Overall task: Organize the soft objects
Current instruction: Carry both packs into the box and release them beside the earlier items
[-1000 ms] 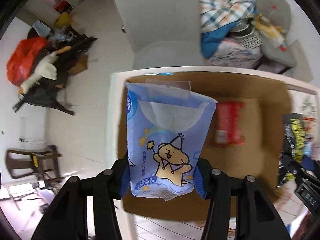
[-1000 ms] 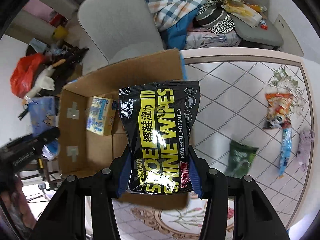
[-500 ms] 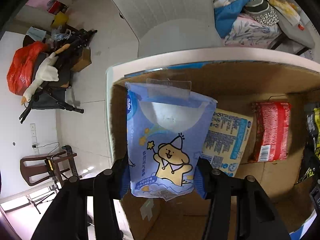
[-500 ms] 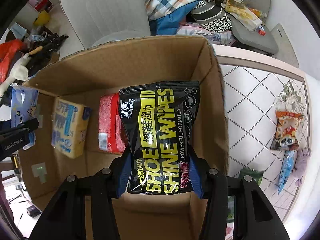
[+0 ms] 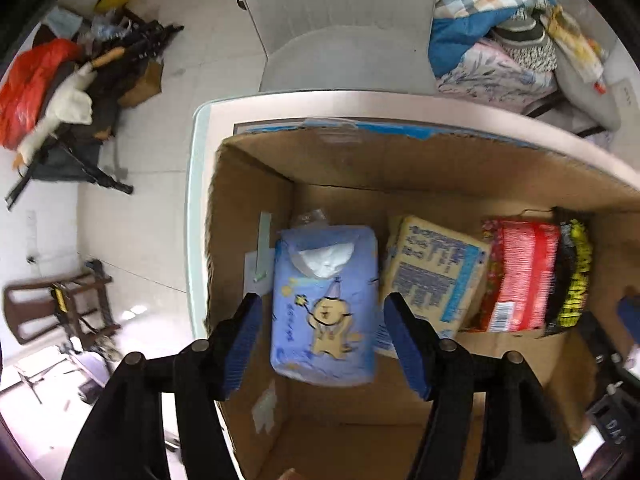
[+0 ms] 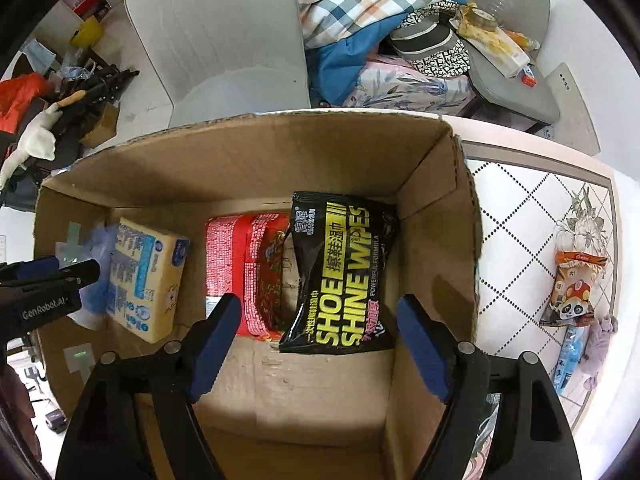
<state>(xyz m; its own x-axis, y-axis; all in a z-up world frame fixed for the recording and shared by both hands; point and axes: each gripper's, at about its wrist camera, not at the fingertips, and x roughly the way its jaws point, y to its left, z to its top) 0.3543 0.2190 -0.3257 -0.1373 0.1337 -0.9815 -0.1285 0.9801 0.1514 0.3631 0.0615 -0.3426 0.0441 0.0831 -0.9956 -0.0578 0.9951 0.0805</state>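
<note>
An open cardboard box [image 5: 360,160] [image 6: 260,160] holds a row of soft packs. The blue bear tissue pack [image 5: 324,304] lies at the box's left end, between the spread fingers of my left gripper [image 5: 324,344], which is open above it. Next to it lie a yellow-blue pack [image 5: 432,276] [image 6: 146,276] and a red pack [image 5: 520,272] [image 6: 244,272]. The black shoe shine wipes pack [image 6: 340,276] [image 5: 572,272] lies at the right end, below my open right gripper [image 6: 320,344].
The box stands on a table with a patterned top [image 6: 532,216]. On it to the right lie an orange panda snack bag [image 6: 572,288], a blue sachet [image 6: 568,356] and a grey plush [image 6: 600,340]. A grey chair [image 6: 224,40] and piled clothes [image 6: 380,20] stand behind.
Both grippers have opened over the box. The blue tissue pack and the black wipes pack have dropped out of the jaws into the box.
</note>
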